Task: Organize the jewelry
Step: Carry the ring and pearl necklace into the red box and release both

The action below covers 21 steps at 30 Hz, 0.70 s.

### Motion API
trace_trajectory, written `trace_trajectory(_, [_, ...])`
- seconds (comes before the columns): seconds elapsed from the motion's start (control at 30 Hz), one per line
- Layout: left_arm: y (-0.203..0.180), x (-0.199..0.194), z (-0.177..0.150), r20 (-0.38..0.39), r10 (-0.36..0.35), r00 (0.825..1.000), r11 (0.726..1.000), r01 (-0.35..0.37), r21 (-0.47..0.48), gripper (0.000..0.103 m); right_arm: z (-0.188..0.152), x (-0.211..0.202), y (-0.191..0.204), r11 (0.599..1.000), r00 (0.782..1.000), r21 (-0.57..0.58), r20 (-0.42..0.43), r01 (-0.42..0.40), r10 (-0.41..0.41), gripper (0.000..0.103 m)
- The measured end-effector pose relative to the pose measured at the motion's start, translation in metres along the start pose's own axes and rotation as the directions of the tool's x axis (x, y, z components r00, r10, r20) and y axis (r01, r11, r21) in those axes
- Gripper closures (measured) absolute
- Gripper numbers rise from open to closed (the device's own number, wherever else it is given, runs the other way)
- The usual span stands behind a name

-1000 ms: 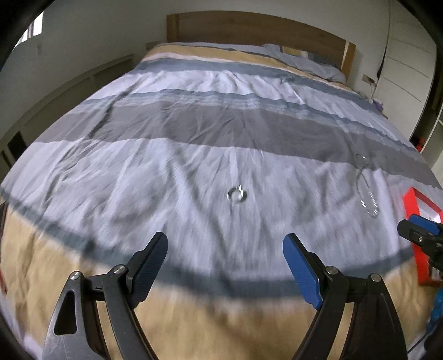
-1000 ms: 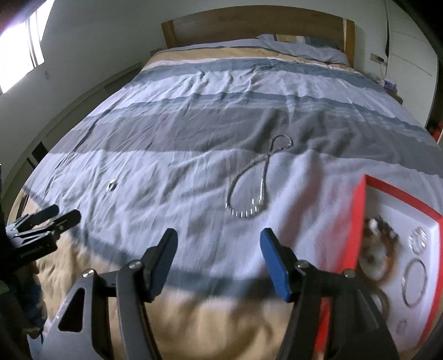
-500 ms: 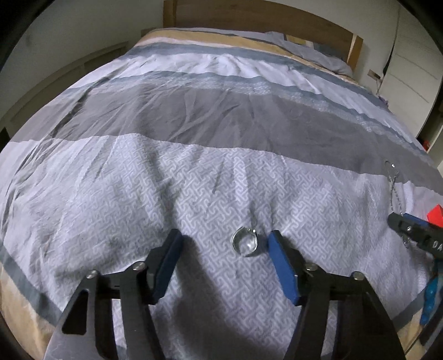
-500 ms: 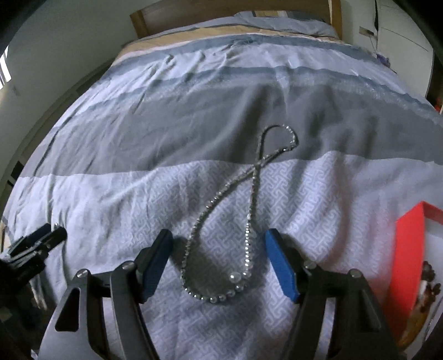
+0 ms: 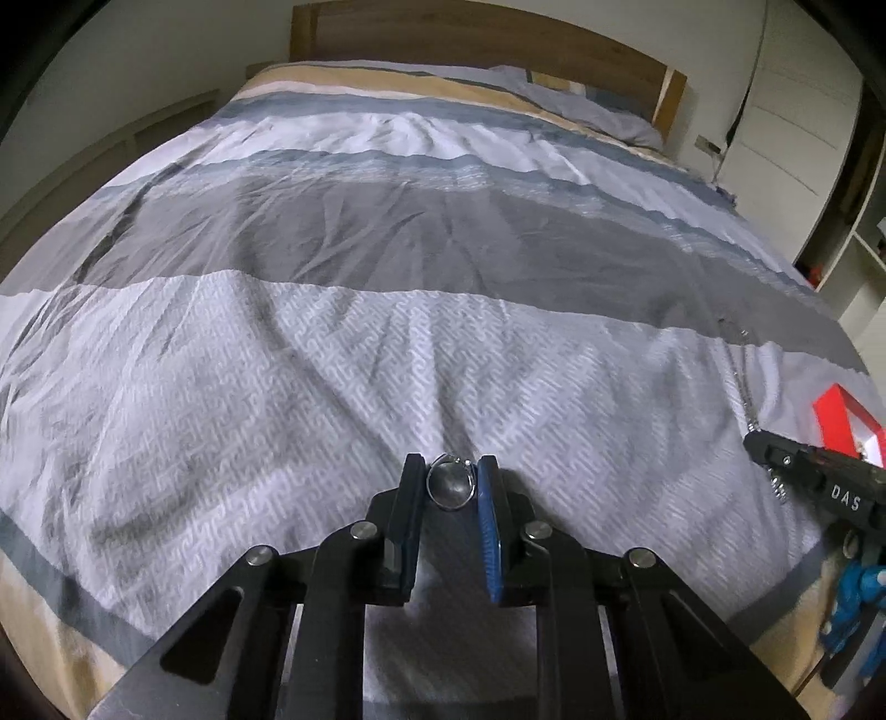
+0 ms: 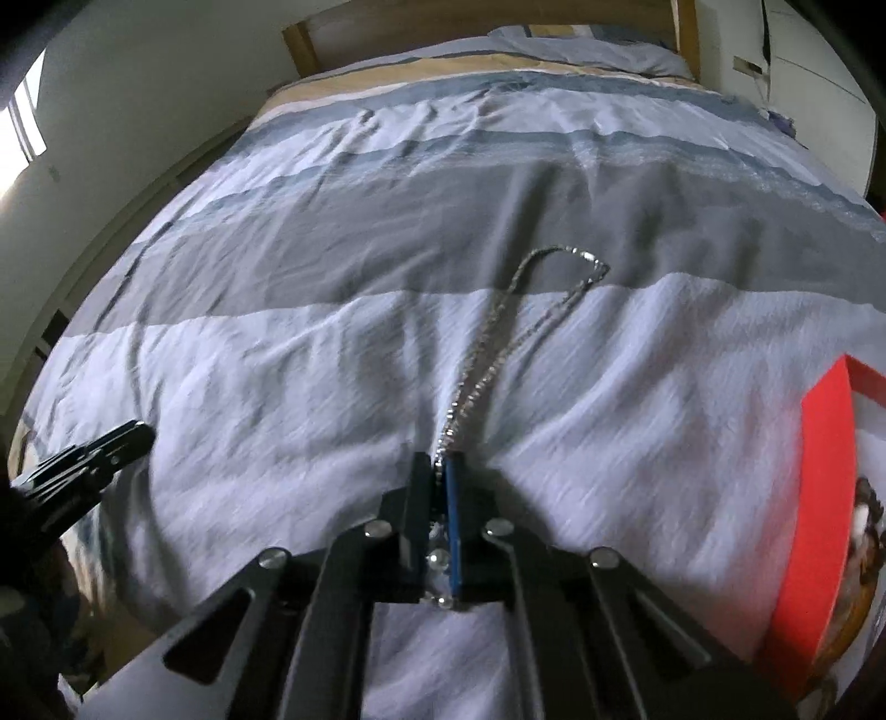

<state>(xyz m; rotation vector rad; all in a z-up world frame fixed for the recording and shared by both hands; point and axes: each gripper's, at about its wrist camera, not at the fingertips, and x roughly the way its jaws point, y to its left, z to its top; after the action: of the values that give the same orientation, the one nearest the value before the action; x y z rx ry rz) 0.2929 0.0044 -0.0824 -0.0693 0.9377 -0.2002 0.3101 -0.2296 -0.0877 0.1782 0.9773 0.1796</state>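
My left gripper [image 5: 451,471] is shut on a small silver ring [image 5: 449,483], pinched between its fingertips on the striped bedspread [image 5: 332,343]. My right gripper [image 6: 441,471] is shut on the near end of a silver bead necklace [image 6: 501,343]; the chain stretches away from the jaws across the bedspread, and some beads show between the fingers. A red jewelry box [image 6: 825,498] stands at the right, also seen in the left wrist view [image 5: 841,415]. The right gripper shows at the right edge of the left wrist view [image 5: 803,471], and the left gripper at the left edge of the right wrist view [image 6: 94,454].
A wooden headboard [image 5: 498,33] and pillows [image 5: 581,105] are at the far end of the bed. White cupboards [image 5: 797,138] stand on the right. A wall runs along the left side of the bed. Some jewelry lies inside the red box [image 6: 866,515].
Both grippers moved down and forward and closed: the left around the ring, the right around the necklace's near loop. The necklace has pulled from a figure-eight into a narrow straight loop.
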Motion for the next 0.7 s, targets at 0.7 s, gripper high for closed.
trace_trajectory(0.7, [-0.091, -0.130, -0.023, 0.090, -0.164, 0.982, 0.978, 0.150, 0.142, 0.085, -0.049, -0.199, 0.033, 0.992, 0.964, -0.017, 0.234, -0.128, 0.128, 0.099])
